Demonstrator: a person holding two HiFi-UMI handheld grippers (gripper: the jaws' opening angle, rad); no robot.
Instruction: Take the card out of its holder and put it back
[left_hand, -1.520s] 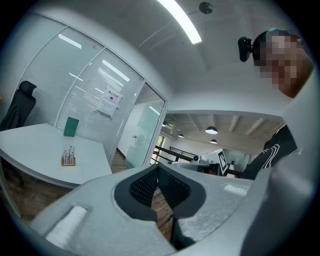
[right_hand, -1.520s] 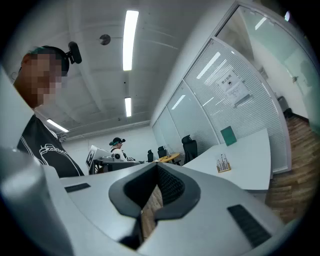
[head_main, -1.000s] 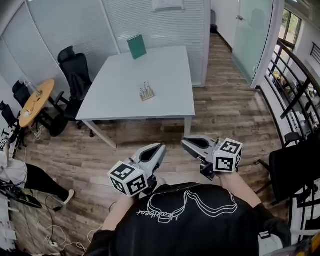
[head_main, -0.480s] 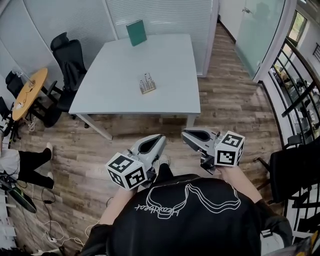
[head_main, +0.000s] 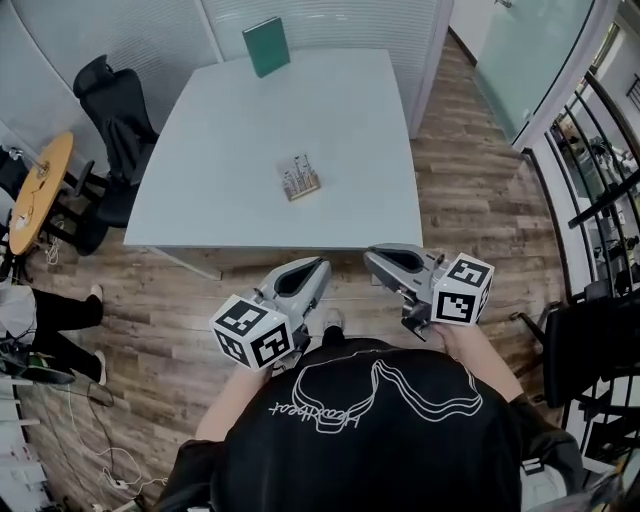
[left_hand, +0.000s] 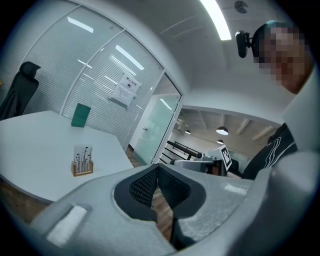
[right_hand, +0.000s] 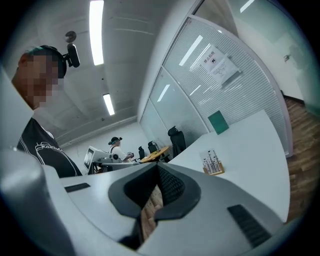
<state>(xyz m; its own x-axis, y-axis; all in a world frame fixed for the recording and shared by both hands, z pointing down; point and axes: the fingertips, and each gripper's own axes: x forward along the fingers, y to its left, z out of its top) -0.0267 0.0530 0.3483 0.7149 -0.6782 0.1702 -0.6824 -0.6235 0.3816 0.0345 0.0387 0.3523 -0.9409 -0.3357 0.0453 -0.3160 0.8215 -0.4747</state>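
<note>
On the table, card upright in holder — left gripper, right gripper: jaws together.

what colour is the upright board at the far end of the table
The board is dark green, clearest in the head view.

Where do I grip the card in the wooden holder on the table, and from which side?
Pinch the card by its upper half, across its flat faces, coming from above. It stands upright with only its bottom strip in the low wooden holder, so the top is free and it should lift straight out.
</note>
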